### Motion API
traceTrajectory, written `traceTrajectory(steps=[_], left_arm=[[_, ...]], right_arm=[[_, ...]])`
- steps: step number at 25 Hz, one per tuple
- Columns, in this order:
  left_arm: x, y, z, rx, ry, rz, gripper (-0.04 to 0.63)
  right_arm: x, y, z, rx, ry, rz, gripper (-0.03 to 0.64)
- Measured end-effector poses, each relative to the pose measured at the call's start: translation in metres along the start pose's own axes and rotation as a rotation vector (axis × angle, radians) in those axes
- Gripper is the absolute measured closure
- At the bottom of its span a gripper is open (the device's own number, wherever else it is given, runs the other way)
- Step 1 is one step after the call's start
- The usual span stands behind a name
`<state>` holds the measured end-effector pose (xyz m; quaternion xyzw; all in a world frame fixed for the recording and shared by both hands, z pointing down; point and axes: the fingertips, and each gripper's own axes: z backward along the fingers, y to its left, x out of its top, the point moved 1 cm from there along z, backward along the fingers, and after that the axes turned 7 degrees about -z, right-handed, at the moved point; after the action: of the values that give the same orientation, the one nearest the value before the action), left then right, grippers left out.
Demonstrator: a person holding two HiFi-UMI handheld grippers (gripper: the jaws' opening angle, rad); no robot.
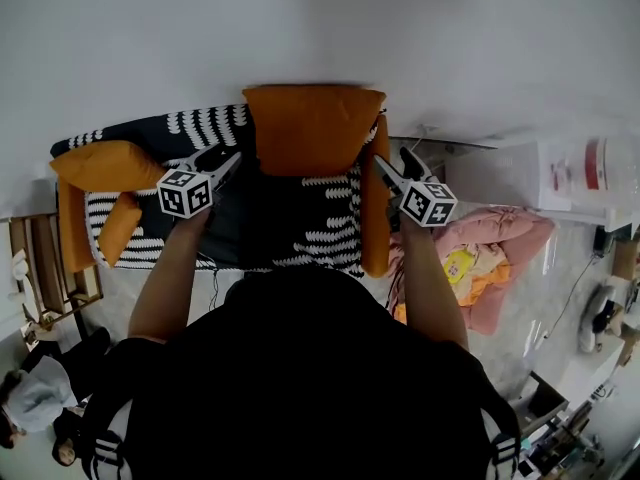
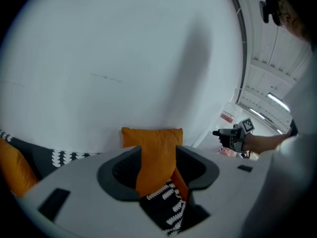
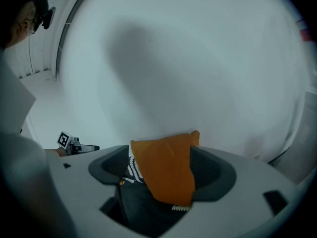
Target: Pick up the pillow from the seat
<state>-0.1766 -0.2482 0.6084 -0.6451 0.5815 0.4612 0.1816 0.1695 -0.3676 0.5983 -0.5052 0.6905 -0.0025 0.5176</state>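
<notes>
dark top point(image 1: 300, 368), patterned seat point(image 1: 330, 236), perhaps wall point(image 1: 300, 18)

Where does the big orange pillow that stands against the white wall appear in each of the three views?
Head view: orange pillow, top centre.
Left gripper view: orange pillow, lower centre, seen between the jaws.
Right gripper view: orange pillow, lower centre, seen between the jaws.
Shared landmark: black-and-white patterned cover, just below it.
</notes>
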Motion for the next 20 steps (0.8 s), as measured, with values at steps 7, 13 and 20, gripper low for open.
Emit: traceTrajectory(steps=[7, 13, 20], left_arm=[[-0.007, 0.002, -0.021, 0.018, 0.013, 0.018, 0.368], [-0.007, 0.013, -0.035, 0.038, 0.018, 0.035, 0.353], [-0.001, 0.023, -0.054, 0.058, 0.008, 0.049, 0.328]], right_arm=[[-0.004, -0.017, -0.021, 0.013, 0.04, -0.011, 0.227], [-0.005, -0.029, -0.042, 0.026, 0.065, -0.026, 0.227], [0.0, -0.041, -0.064, 0.026, 0.07, -0.042, 0.227]])
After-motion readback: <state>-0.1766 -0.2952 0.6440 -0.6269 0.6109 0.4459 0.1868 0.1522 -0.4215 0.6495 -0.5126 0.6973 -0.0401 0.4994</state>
